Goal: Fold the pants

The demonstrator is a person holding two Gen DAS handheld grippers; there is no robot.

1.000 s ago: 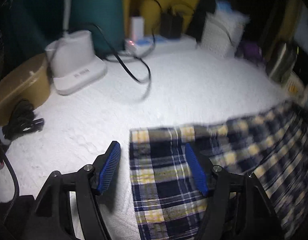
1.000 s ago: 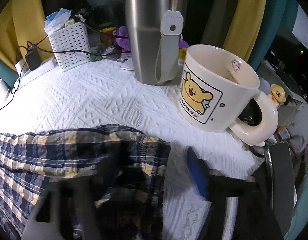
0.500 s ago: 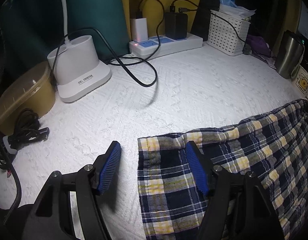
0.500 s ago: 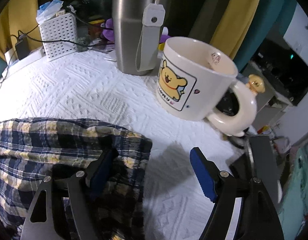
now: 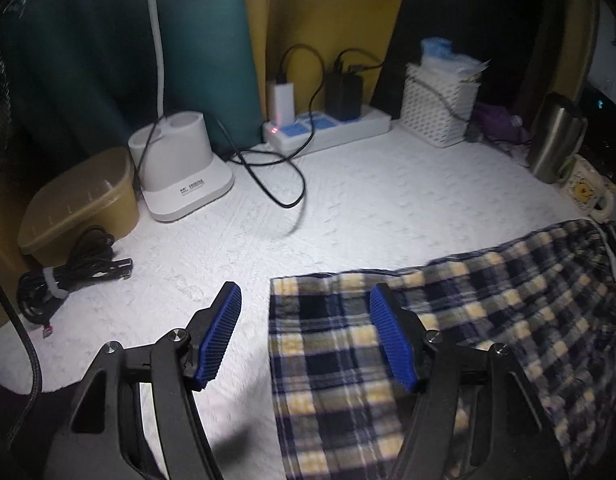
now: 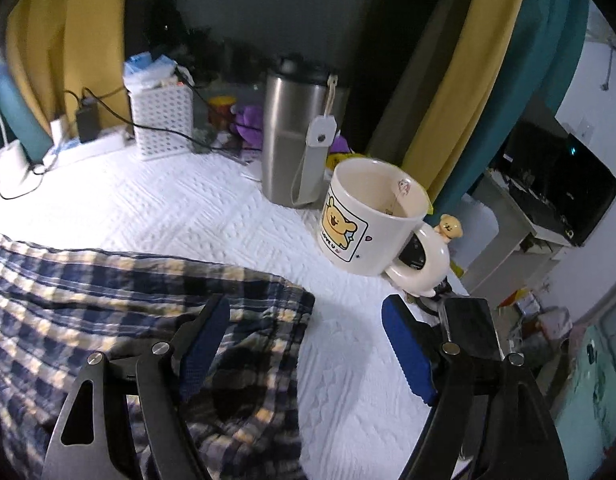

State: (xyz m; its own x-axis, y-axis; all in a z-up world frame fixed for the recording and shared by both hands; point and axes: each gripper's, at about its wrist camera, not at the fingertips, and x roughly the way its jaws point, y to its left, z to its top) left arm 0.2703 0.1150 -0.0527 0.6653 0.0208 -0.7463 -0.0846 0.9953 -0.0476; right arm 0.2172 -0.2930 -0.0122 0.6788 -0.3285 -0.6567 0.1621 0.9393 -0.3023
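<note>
Left claw (image 5: 306, 334): I am holding it open, nothing gripped, hovering over the pants' (image 5: 448, 344) edge at 6 o'clock.
Right claw (image 6: 304, 346): I am holding it open and empty above the pants' (image 6: 88, 300) other end.
Pants: lying flat on the white surface (image 5: 368, 208), spreading toward 3 o'clock in my left view.
Mug (image 6: 368, 216): standing at 1 o'clock of my right claw, near the pants.
</note>
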